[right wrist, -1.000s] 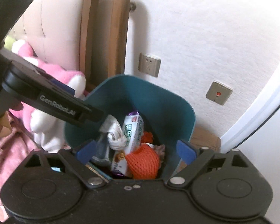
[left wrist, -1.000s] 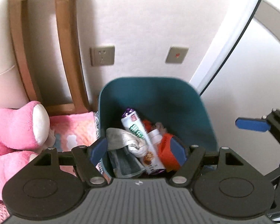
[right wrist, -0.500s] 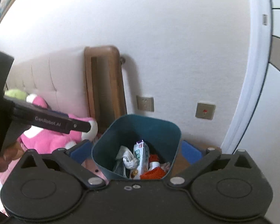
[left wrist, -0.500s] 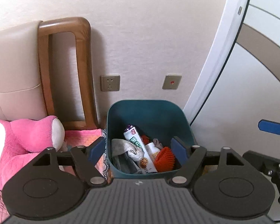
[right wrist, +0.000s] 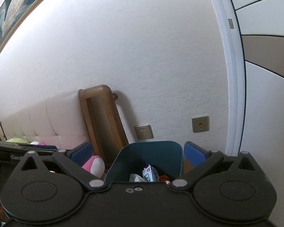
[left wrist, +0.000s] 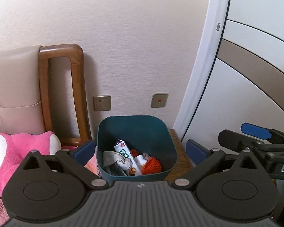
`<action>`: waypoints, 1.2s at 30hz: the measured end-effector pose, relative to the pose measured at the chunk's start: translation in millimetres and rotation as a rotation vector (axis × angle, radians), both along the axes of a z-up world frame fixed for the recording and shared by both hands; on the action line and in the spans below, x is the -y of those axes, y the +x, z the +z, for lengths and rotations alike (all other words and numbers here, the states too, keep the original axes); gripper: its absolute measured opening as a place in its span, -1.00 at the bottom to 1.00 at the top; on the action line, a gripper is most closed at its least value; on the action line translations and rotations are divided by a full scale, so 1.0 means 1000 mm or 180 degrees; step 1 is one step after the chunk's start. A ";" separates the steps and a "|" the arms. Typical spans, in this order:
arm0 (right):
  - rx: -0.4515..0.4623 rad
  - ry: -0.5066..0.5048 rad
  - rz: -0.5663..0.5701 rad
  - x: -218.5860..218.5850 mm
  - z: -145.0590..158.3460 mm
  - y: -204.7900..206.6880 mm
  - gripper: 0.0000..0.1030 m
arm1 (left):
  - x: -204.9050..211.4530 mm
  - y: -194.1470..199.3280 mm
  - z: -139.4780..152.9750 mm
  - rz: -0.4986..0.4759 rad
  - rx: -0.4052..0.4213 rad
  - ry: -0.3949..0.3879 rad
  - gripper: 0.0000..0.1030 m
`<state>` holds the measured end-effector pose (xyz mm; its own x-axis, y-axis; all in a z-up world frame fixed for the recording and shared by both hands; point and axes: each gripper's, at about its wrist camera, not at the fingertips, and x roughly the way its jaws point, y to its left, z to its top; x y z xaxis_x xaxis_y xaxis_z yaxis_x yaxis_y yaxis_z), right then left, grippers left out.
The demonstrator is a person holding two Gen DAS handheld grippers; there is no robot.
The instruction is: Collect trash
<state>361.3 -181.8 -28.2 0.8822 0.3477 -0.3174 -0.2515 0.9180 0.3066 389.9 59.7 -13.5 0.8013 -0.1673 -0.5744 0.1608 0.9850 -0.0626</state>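
Left wrist: square teal plastic bin (left wrist: 136, 124), spiky orange ball (left wrist: 152, 167) inside.

bin (left wrist: 136, 130): we see dark teal
spiky ball (left wrist: 152, 167): orange
plush toy (left wrist: 19, 147): pink, white patches
gripper pads (left wrist: 196, 151): blue

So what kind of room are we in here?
Most likely a bedroom: a padded headboard stands against the wall, a pink plush toy lies beside it, and a teal trash bin sits nearby.

Pink plush toy (left wrist: 19, 151) beside wooden headboard frame (left wrist: 62, 92), wall socket (left wrist: 102, 103), red-dotted switch plate (left wrist: 159, 100).
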 end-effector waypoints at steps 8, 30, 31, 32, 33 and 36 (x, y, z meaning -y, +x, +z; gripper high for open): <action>-0.0159 -0.0092 -0.0142 -0.003 -0.005 -0.005 1.00 | -0.009 -0.005 -0.003 0.0150 -0.0055 -0.0101 1.00; -0.0369 -0.0220 -0.0214 -0.011 -0.012 -0.011 1.00 | -0.009 -0.005 -0.023 0.0195 -0.0379 -0.0016 0.99; -0.0374 -0.0217 -0.0228 -0.010 -0.012 -0.011 1.00 | -0.009 -0.004 -0.023 0.0190 -0.0378 -0.0012 0.99; -0.0379 -0.0210 -0.0234 -0.010 -0.012 -0.010 1.00 | -0.009 -0.003 -0.023 0.0187 -0.0380 -0.0010 1.00; -0.0383 -0.0203 -0.0233 -0.010 -0.012 -0.009 1.00 | -0.009 -0.003 -0.024 0.0184 -0.0381 -0.0012 0.99; -0.0384 -0.0199 -0.0242 -0.010 -0.013 -0.006 1.00 | -0.010 -0.002 -0.024 0.0193 -0.0365 0.0005 0.99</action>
<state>355.3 -172.1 -41.0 0.8593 0.2577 -0.4417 -0.1454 0.9512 0.2720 387.9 69.8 -37.2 0.7389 -0.1197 -0.6631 0.0930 0.9928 -0.0756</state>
